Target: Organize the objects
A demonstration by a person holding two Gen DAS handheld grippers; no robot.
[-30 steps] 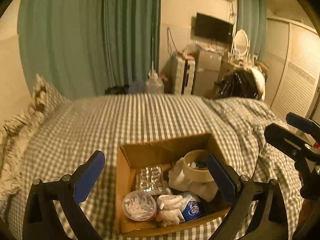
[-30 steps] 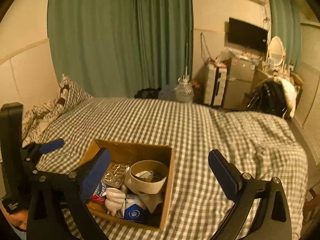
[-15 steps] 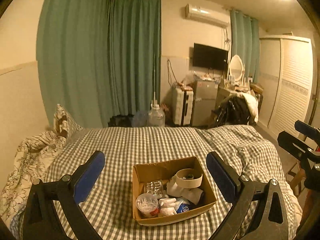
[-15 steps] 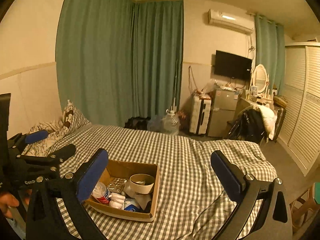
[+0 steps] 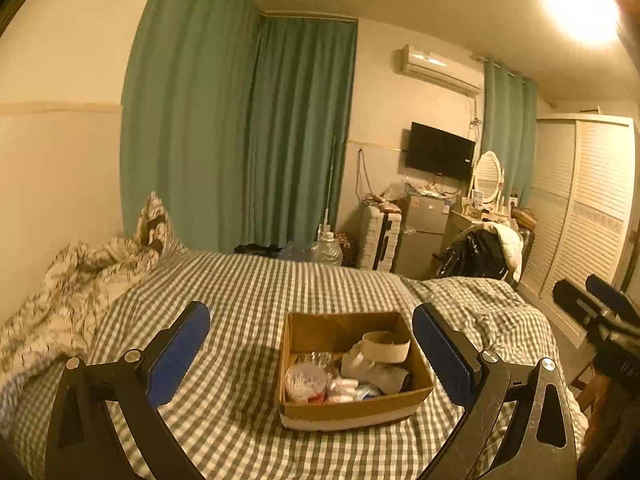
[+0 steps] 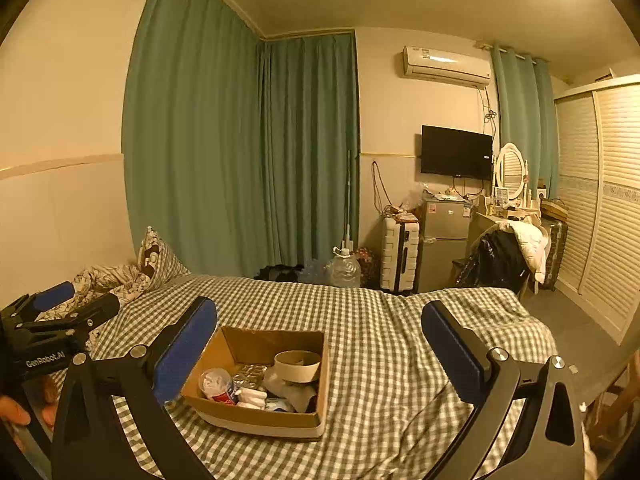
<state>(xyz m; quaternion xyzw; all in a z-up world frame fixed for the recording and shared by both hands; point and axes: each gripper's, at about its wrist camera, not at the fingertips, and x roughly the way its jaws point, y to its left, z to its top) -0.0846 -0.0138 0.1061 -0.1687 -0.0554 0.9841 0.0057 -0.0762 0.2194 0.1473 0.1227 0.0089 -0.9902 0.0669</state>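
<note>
An open cardboard box point(image 5: 356, 408) sits on the checked bed point(image 5: 248, 304); it also shows in the right wrist view point(image 6: 260, 414). It holds a tape roll point(image 5: 386, 346), a tub of cotton swabs point(image 5: 304, 380), a foil blister pack point(image 6: 250, 372), white cloth and small packets. My left gripper point(image 5: 312, 354) is open and empty, held back from the box. My right gripper point(image 6: 320, 344) is open and empty, also back from the box. The right gripper shows at the left view's right edge point(image 5: 600, 312); the left gripper shows at the right view's left edge point(image 6: 60, 316).
A pillow point(image 6: 158, 258) and a crumpled quilt point(image 5: 72, 292) lie at the bed's left. Beyond the bed stand green curtains point(image 6: 248, 160), a water jug point(image 6: 344, 268), a suitcase point(image 6: 398, 256), a small fridge point(image 6: 446, 240), a chair with clothes point(image 6: 508, 256) and a wardrobe point(image 6: 600, 208).
Both grippers have pulled back and up from the box, so it looks smaller and farther. Both stay open and empty. The box has not moved.
</note>
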